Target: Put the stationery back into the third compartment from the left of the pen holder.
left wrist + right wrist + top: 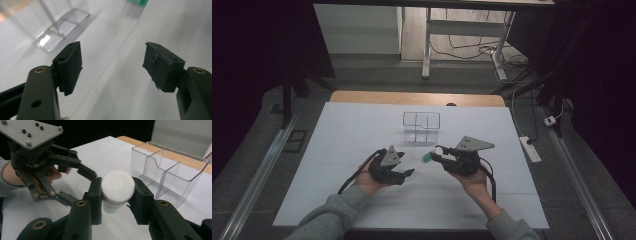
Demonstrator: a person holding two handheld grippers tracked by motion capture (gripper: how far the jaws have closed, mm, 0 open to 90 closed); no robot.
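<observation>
Nearest the person, two grey sleeves come in over the near edge of the white table (362,210). The left hand (368,181) holds the left gripper (408,172) low over the table, left of centre, pointing right toward the other gripper. In the left gripper view its two black jaws stand wide apart with only bare table between the ribbed pads (71,67); nothing is held.

Just right of it, the right hand (476,181) carries the right gripper (435,155), a grey three-cornered plate (473,144) on top, pointing left. Its jaws are clamped on a small bottle (115,192) with a white round cap (118,185) and a green body, gripped at the sides just under the cap. In the high view the bottle (431,154) is lifted off the table, tilted, its green end toward the left gripper, between the two grippers and a little nearer the right one. A pale label runs round the body below the cap, but any writing on it is too blurred to read.

Farther off, beyond both grippers and near the table's middle, stands a clear plastic organiser box (421,127) with inner dividers, upright, well apart from the bottle. Behind it runs the table's wooden far edge (412,98), and beyond that the floor, with a white power strip (530,149) at the right.
</observation>
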